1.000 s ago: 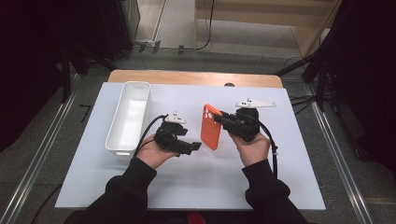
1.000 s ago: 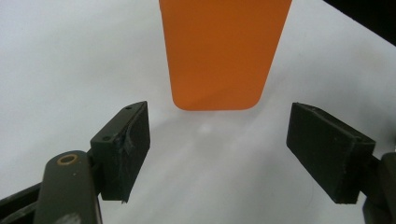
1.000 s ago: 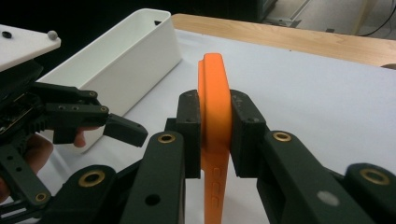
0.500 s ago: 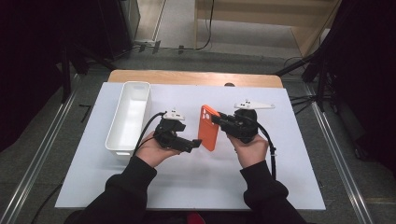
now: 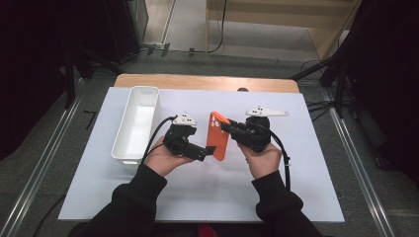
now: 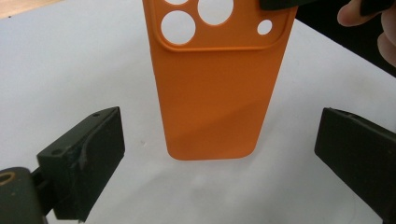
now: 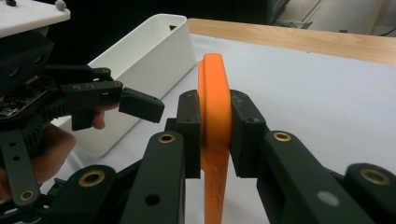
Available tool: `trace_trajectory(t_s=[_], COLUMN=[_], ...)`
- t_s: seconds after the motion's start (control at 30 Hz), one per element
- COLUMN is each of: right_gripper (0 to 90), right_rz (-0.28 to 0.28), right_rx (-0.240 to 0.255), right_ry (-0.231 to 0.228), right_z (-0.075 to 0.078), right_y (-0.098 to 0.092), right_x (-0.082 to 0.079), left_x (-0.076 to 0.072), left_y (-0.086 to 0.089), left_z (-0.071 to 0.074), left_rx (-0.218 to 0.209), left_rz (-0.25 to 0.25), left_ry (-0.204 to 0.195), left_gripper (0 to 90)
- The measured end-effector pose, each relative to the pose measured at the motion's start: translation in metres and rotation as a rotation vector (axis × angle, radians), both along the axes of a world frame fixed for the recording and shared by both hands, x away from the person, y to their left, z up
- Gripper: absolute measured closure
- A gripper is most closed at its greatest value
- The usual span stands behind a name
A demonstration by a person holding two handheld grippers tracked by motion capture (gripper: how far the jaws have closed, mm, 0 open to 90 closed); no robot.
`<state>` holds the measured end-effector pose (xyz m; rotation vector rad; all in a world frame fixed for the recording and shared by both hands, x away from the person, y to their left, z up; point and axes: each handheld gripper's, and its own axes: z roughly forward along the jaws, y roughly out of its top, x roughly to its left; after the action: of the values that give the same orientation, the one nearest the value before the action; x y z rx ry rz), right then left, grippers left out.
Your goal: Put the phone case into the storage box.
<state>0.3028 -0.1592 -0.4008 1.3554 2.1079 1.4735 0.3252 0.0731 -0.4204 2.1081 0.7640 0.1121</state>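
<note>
Since the earlier frame the left gripper (image 5: 210, 152) has let go of the orange phone case (image 5: 218, 136); its jaws have just been opening and now stand wide on either side of the case's lower end, not touching it. The right gripper (image 7: 215, 122) clamps the case's edge, holding it above the white surface (image 5: 276, 197), right of the white bin (image 5: 136, 123).

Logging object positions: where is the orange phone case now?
High view, table centre: the orange phone case is clamped by the right gripper, right of the white bin.
</note>
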Motion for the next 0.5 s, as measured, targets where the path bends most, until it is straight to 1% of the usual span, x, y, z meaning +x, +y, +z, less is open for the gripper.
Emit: trace_trajectory(t_s=[0.13, 0.17, 0.23, 0.33, 0.43, 0.5], right_gripper=[74.9, 74.8, 74.9, 74.8, 74.8, 74.8], right_rz=[0.001, 0.001, 0.000, 0.000, 0.001, -0.002], right_rx=[0.002, 0.004, 0.007, 0.014, 0.023, 0.024], right_ry=[-0.003, -0.003, -0.002, -0.002, 0.002, 0.000], right_z=[0.000, 0.000, 0.000, 0.001, 0.001, 0.001], right_y=[0.002, 0.002, 0.003, 0.003, 0.003, 0.003], right_x=[-0.001, -0.001, -0.001, -0.001, -0.001, -0.001], left_x=[0.001, 0.001, 0.002, 0.003, 0.005, 0.006], left_y=[-0.003, -0.003, -0.005, -0.007, -0.009, -0.011], left_z=[0.001, 0.001, 0.002, 0.003, 0.003, 0.003], left_rx=[-0.005, -0.014, -0.010, -0.008, -0.004, -0.005], left_rz=[0.007, 0.011, 0.009, 0.012, 0.019, 0.024], left_ry=[-0.006, -0.010, -0.009, -0.019, -0.006, -0.008], left_gripper=[0.0, 0.0, 0.0, 0.0, 0.0, 0.0])
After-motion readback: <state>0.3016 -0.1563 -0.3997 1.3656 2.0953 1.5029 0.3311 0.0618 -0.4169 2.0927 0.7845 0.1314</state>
